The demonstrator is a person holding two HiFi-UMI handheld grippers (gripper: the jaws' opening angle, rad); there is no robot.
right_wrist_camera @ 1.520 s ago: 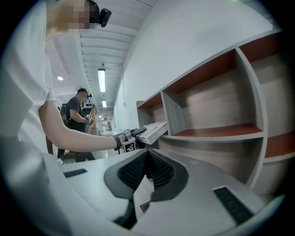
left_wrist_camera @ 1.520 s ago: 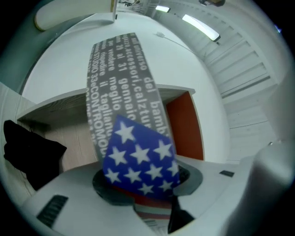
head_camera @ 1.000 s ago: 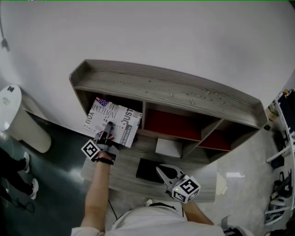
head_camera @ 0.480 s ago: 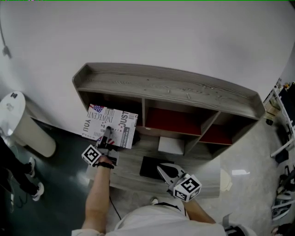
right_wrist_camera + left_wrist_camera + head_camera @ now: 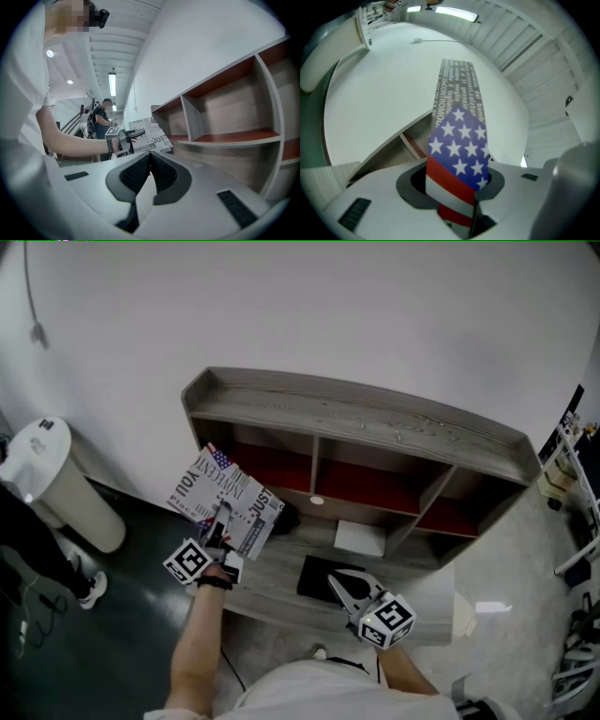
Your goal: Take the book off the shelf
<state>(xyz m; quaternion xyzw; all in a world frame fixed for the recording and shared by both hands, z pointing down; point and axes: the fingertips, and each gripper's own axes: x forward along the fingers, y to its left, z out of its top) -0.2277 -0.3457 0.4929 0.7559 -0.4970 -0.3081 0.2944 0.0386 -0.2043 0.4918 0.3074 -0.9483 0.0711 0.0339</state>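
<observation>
The book (image 5: 225,498), white with black lettering and a stars-and-stripes corner, is out of the grey wooden shelf (image 5: 375,418) and hangs tilted in front of its left end. My left gripper (image 5: 222,517) grips it at its lower edge, its jaws closing on it. In the left gripper view the book (image 5: 459,140) stands up from between the jaws of the left gripper (image 5: 457,206). My right gripper (image 5: 339,589) is shut and empty over the low ledge. The right gripper view shows its pads (image 5: 140,171) meeting, with the book (image 5: 150,133) far off to the left.
A black flat thing (image 5: 323,576) and a white box (image 5: 361,538) lie on the shelf's lower ledge. A white cylindrical bin (image 5: 56,484) stands at the left by the wall. Someone's shoe (image 5: 92,587) shows at the left edge. The shelf's compartments have red backs.
The left gripper has drawn the book out of the left compartment towards me. The book has turned and now hangs tilted off the shelf's left end. The right gripper has hardly moved.
</observation>
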